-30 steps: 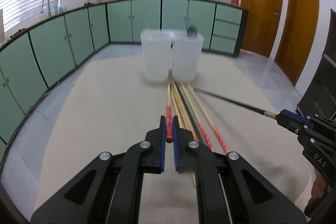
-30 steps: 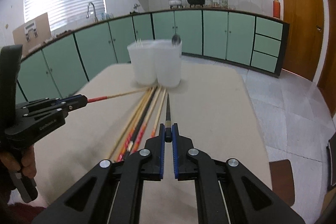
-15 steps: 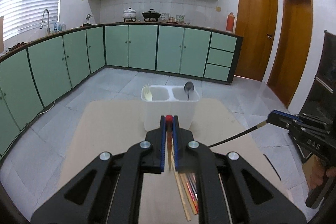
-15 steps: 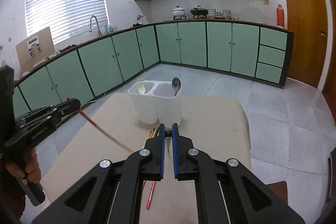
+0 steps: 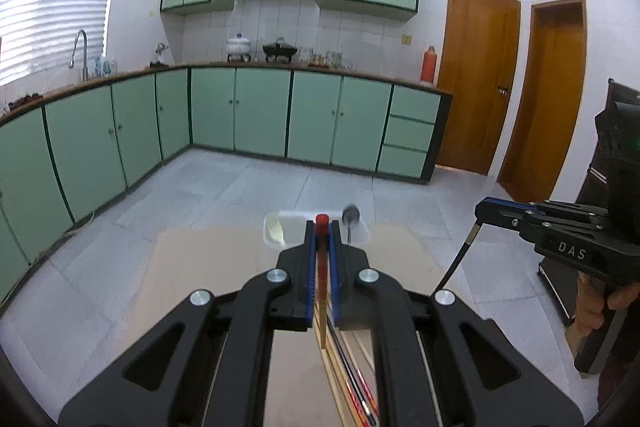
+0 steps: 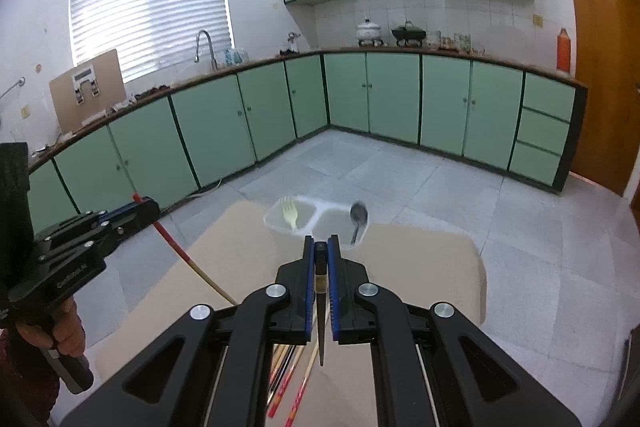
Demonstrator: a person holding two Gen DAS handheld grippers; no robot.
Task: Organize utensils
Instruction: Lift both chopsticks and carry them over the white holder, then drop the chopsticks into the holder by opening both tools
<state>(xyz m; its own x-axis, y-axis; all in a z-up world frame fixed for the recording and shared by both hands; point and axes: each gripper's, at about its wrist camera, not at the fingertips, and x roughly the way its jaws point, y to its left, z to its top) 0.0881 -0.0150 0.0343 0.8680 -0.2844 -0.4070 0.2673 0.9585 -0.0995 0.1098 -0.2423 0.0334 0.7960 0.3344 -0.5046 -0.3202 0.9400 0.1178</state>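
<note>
While both grippers hang above the worktop (image 6: 420,267), each carrying one chopstick: left gripper (image 5: 321,263) jaws pinching the red-tipped chopstick (image 5: 321,291), right gripper (image 6: 321,267) jaws pinching the black chopstick (image 6: 320,311). Long axes near upright, tips hanging down. Two-compartment holder (image 6: 320,213) just beyond both, at the far worktop edge; fork (image 6: 289,214) left, spoon (image 6: 358,217) right. Remaining chopsticks (image 5: 356,387) lying below. Neither gripper clearly nearer.
</note>
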